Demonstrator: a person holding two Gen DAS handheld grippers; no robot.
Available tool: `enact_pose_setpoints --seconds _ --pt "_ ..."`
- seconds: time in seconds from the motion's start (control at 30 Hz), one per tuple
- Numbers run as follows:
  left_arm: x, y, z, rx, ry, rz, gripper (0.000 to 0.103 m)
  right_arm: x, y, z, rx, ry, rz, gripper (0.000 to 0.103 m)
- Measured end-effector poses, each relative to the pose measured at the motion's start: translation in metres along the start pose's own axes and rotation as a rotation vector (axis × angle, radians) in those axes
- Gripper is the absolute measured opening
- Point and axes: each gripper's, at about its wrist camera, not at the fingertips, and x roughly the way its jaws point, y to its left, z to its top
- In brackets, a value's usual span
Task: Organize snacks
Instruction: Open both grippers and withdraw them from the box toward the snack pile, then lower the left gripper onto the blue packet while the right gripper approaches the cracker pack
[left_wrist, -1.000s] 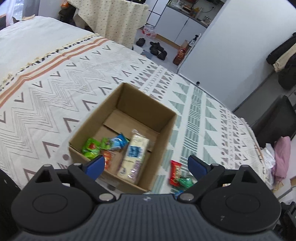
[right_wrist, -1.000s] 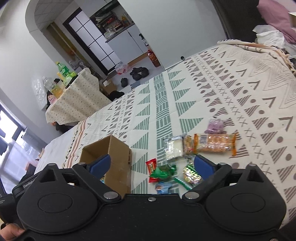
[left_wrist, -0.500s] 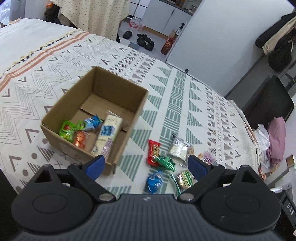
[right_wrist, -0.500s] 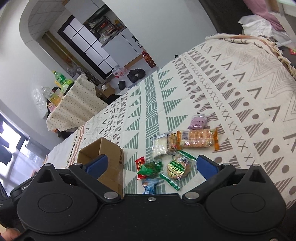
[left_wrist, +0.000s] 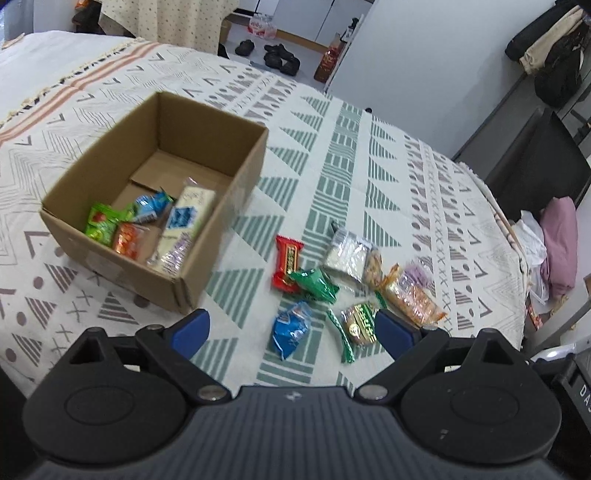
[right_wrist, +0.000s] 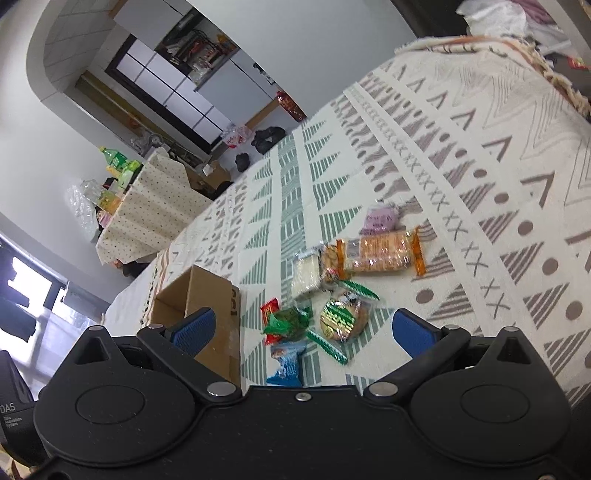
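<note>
Left hand-held gripper (left_wrist: 291, 328) is held released and empty above the near edge of the bed (left_wrist: 369, 177), blue fingertips (left_wrist: 190, 330) spread wide. Over the last second its view has been swung rightward, off the box interior and onto the loose pile; this is read as a drop just completed and the next pick being lined up. Right hand-held gripper (right_wrist: 301, 332) is likewise released, nothing between its jaws, hovering over the same pile from the near side. Nearest the grippers a blue packet (left_wrist: 290, 328) is noted, with a round biscuit in a green-and-gold wrapper (left_wrist: 360, 323) just to its right. Slightly farther, a green pouch (left_wrist: 314, 284) is seen overlapping the lower end of a red bar (left_wrist: 287, 263). To the right, an orange cracker pack (left_wrist: 412, 297) lies beside a small nut pack (left_wrist: 372, 263) and a clear pack of white wafers (left_wrist: 345, 254); a purple packet (left_wrist: 419, 273) sits at the pile's far right edge. Left of the pile, apart from it, the cardboard box (left_wrist: 236, 218) is set open on the patterned cover, already holding a long white cracker pack (left_wrist: 184, 221), a green packet (left_wrist: 100, 225), an orange packet (left_wrist: 127, 238) and a blue one (left_wrist: 152, 205). The task is judged partly done: four snacks boxed, eight or so remaining outside. The blue packet, nearest and unobstructed, is judged the easiest next target. Beyond the bed, shoes (left_wrist: 275, 55) are visible on the floor.
</note>
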Motion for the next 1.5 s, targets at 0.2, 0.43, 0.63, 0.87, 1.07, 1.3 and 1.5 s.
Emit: enact_pose_setpoints --seconds 0.2,0.43,0.63,0.87,1.07,1.3,1.5 --pt "0.022 -0.007 -0.007 -0.001 0.022 0.002 0.087 0.015 -0.019 -0.005 0.096 0.053 0.028 0.093" --pt "0.059 -0.008 -0.006 -0.01 0.093 0.017 0.059 0.041 -0.035 -0.008 0.179 0.125 0.056 0.069" --pt "0.087 -0.009 -0.005 -0.012 0.12 0.032 0.051 0.064 -0.046 -0.003 0.235 0.148 0.038 0.058" --pt "0.11 -0.009 -0.004 0.0 0.16 0.049 0.048 0.094 -0.053 0.002 0.263 0.188 0.01 0.057" --pt "0.127 -0.008 -0.005 -0.008 0.202 0.051 0.039 0.117 -0.058 0.0 0.261 0.231 -0.039 0.058" --pt "0.131 -0.01 -0.004 0.011 0.2 0.061 0.037 0.132 -0.055 0.002 0.257 0.23 -0.025 0.06" --pt "0.129 -0.008 -0.003 0.003 0.196 0.057 0.035 0.138 -0.051 0.005 0.237 0.23 -0.027 0.06"
